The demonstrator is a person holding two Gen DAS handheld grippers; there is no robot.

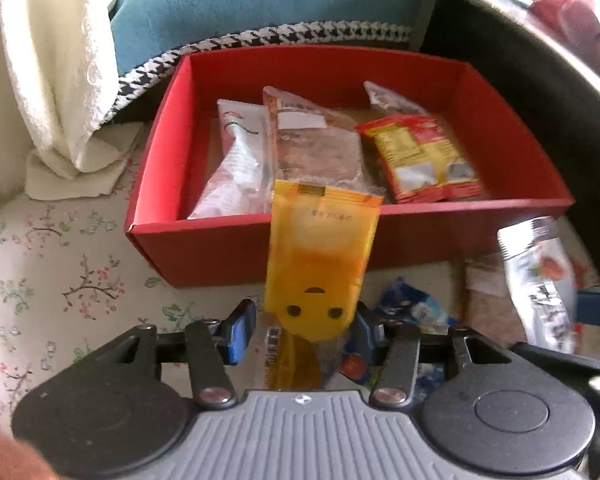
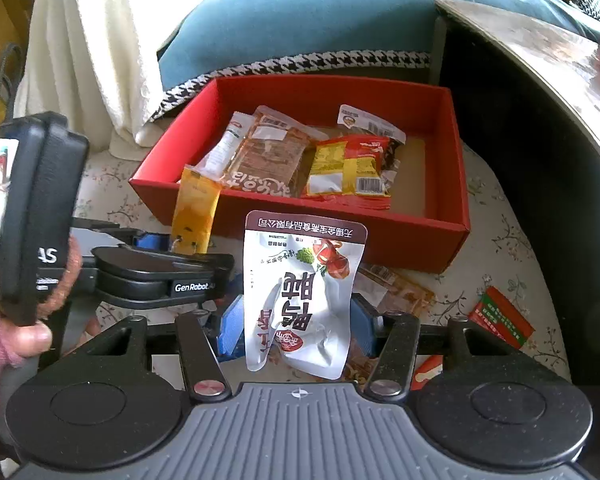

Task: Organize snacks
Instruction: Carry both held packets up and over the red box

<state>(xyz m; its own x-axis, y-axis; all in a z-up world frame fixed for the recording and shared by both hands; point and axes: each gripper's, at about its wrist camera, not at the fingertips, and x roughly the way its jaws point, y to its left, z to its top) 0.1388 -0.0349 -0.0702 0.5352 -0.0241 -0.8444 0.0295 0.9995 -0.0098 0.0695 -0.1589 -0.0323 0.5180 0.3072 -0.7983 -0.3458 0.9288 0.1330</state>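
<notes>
A red box (image 1: 220, 244) on a floral cloth holds a white packet (image 1: 240, 160), a clear packet of brown snack (image 1: 316, 148) and a red-yellow packet (image 1: 420, 156). A yellow packet (image 1: 320, 256) leans with its top over the box's front wall. Its lower end sits between the fingers of my left gripper (image 1: 302, 330). The left pad stands clear of the packet, so that gripper is open. My right gripper (image 2: 296, 328) is shut on a white pouch (image 2: 304, 292) with red print, held upright just in front of the box (image 2: 420, 240). The yellow packet (image 2: 194, 208) also shows in the right wrist view.
Loose snacks lie on the cloth in front of the box: a blue packet (image 1: 412, 308), a clear brown packet (image 2: 400, 292), a red-green packet (image 2: 504, 316). Behind the box are a teal cushion (image 2: 300, 20) and a white towel (image 2: 92, 40). A dark table (image 2: 540, 100) stands at the right.
</notes>
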